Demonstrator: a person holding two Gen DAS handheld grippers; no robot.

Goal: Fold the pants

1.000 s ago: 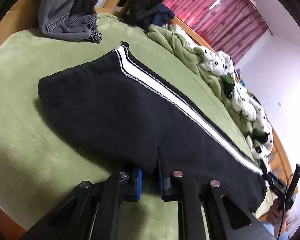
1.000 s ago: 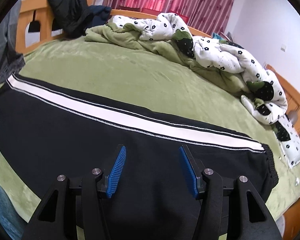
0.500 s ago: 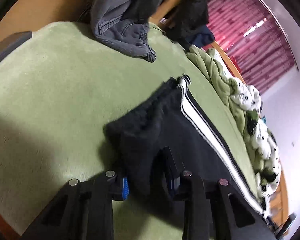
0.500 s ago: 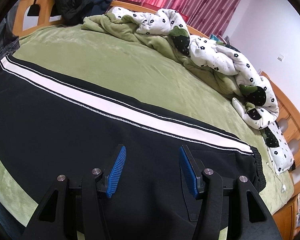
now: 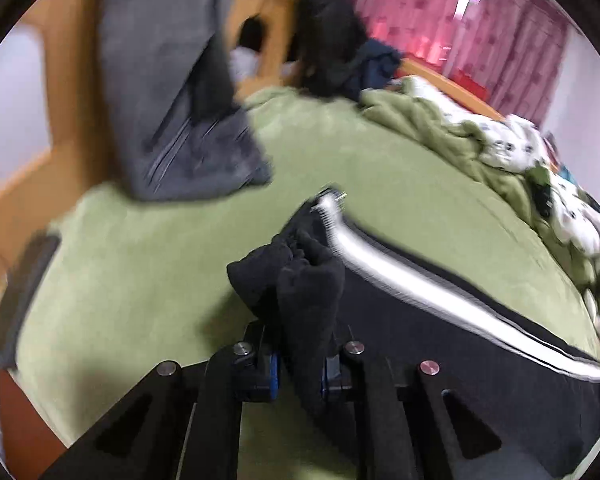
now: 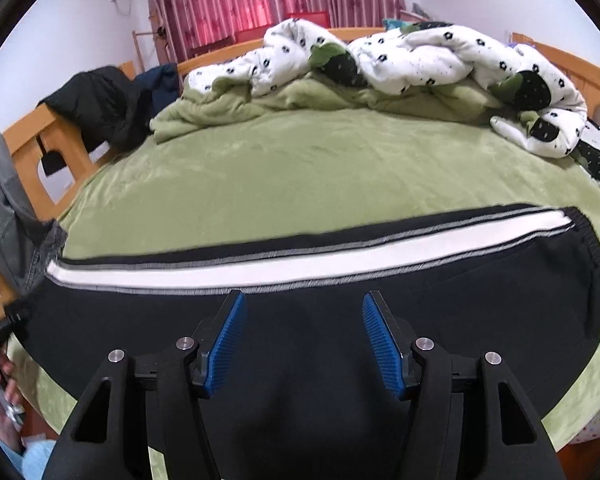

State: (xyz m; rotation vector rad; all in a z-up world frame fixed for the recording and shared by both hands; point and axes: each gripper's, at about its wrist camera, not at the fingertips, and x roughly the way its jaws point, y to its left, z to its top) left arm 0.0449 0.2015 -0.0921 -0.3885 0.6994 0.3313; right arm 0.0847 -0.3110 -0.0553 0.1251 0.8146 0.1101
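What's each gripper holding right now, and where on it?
Left gripper: shut on black pants, bunched at the leg-cuff end. Right gripper: jaws opening, holding nothing.

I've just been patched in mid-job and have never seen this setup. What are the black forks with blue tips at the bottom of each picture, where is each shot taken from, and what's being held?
No robot here: a person carries a two-finger gripper in each hand, and each has a wide-angle camera looking out along its fingers, so each picture is one gripper's own view.

The blurred picture is the left gripper. It is shut on a bunched end of the black pants, which rises from between its blue pads.

The sharp picture is the right gripper. Its jaws are opening, poised over the pants with nothing pinched.

The pants, with a white side stripe, lie along the near edge of a green bed cover. A rumpled white quilt sits at the far side, and grey jeans hang over the wooden bed frame.
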